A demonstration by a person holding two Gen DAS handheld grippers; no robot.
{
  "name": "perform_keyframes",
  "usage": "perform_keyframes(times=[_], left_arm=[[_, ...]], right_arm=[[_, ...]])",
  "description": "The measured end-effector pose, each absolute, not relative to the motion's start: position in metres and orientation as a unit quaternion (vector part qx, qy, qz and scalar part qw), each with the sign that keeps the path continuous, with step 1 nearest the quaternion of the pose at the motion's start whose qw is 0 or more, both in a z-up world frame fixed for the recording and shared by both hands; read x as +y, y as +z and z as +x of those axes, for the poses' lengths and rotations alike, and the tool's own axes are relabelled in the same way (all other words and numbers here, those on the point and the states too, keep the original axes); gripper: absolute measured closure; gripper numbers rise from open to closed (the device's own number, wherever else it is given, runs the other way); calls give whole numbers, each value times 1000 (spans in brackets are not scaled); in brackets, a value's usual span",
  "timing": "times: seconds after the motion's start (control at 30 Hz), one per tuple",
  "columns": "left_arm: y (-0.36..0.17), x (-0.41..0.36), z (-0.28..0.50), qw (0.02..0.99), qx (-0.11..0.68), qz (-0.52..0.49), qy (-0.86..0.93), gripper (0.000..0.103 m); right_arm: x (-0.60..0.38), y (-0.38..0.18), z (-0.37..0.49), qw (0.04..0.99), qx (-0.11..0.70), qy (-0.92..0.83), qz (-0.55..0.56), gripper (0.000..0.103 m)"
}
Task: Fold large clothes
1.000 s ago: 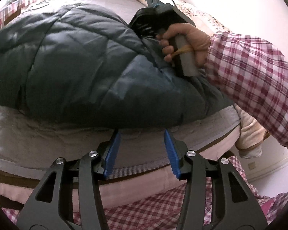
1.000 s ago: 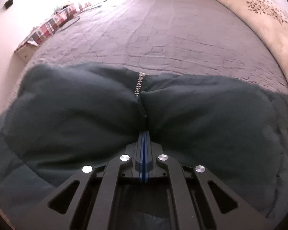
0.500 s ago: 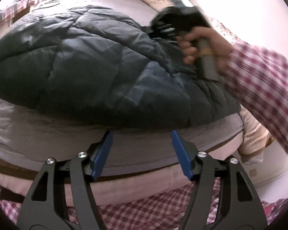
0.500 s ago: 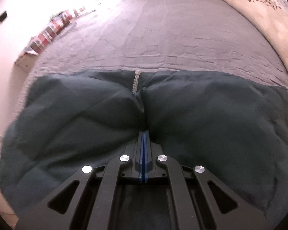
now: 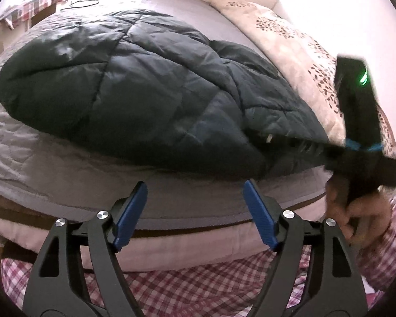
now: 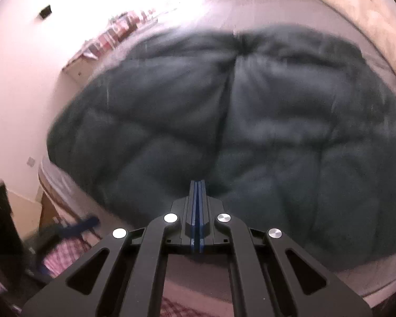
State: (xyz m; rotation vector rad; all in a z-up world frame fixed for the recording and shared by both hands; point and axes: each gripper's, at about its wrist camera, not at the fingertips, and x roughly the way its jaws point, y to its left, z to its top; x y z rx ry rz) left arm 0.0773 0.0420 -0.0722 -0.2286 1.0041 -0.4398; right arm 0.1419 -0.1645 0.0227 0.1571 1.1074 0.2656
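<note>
Grey bedspread [image 5: 52, 169] carries the dark quilted jacket [image 5: 134, 89], spread near its edge, barely folded. My right gripper [image 6: 197, 192] clenches its hem; my left gripper [image 5: 195, 206] hangs released.

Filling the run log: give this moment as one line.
left gripper: open, off bed edge | right gripper: shut on jacket edge | jacket on bed | right view blurred
</note>
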Motion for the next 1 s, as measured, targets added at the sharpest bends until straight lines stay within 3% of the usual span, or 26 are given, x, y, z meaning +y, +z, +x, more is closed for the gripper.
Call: perform_keyframes(times=[0.17,0.37,0.47,0.5,0.57,0.63,0.7,0.77,1.0], left_arm=[[-70,45,73,848,479,-104,-199,26],[-71,64,67,849,481,-139,-167,22],[-73,72,66,847,487,-153,-151,21],[-73,76,66,846,488,-159,-142,21],[-70,85,68,851,481,-168,-126,21],[-62,101,73,858,468,-179,-112,21],[-58,118,81,862,458,-195,-90,20],[-58,135,92,859,456,-220,-73,19],[-76,162,126,832,460,-303,-64,16]], right_arm=[[-161,-3,154,826,548,114,68,103],[-173,7,147,823,546,112,110,103],[-187,25,121,829,530,118,136,96],[-193,31,114,832,524,119,140,88],[-209,41,94,840,509,112,151,60],[-239,50,64,850,487,91,181,46],[-266,53,43,852,472,75,214,44],[-296,51,27,847,462,57,258,32],[-376,25,-2,814,410,6,411,21]])
